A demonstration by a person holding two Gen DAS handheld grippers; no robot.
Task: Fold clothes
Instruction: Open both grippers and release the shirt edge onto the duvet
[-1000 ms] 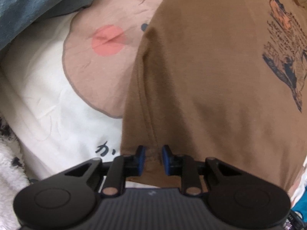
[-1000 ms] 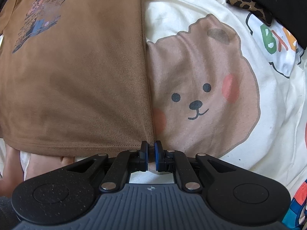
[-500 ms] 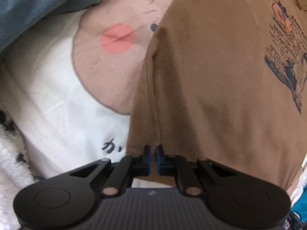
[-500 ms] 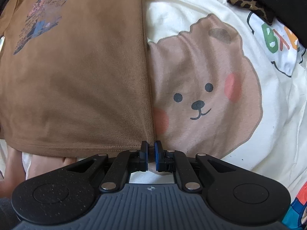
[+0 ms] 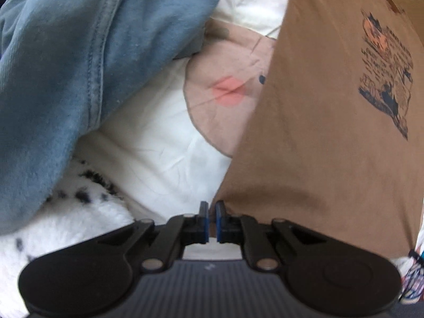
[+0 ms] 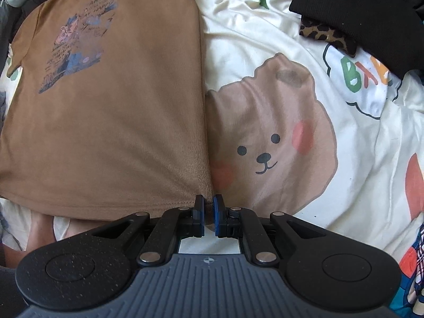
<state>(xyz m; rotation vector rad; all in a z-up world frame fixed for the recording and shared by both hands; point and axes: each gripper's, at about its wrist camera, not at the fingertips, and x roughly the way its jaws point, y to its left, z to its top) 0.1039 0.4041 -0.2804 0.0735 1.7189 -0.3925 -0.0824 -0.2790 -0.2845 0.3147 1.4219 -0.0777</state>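
Note:
A brown T-shirt [image 5: 318,132] with a dark blue and orange print [image 5: 384,79] lies face up on a bear-print bedsheet [image 5: 159,145]. My left gripper [image 5: 211,209] is shut on the shirt's lower left hem corner, and the side edge runs taut up from it. In the right wrist view the same T-shirt [image 6: 119,132] fills the left half. My right gripper [image 6: 208,206] is shut on its lower right hem corner, with brown cloth between the blue pads. Both grippers point steeply down.
A blue denim garment [image 5: 66,66] is heaped at the upper left, above a white fleece with black spots [image 5: 74,217]. A black garment [image 6: 357,5] and leopard-print cloth [image 6: 323,35] lie at the upper right. A person's bare skin [image 6: 39,233] shows below the shirt's hem.
The left gripper's jaws closed on the shirt's hem, then it moved left and up, drawing the corner along; the denim came further into view. The right gripper rose slightly, still gripping.

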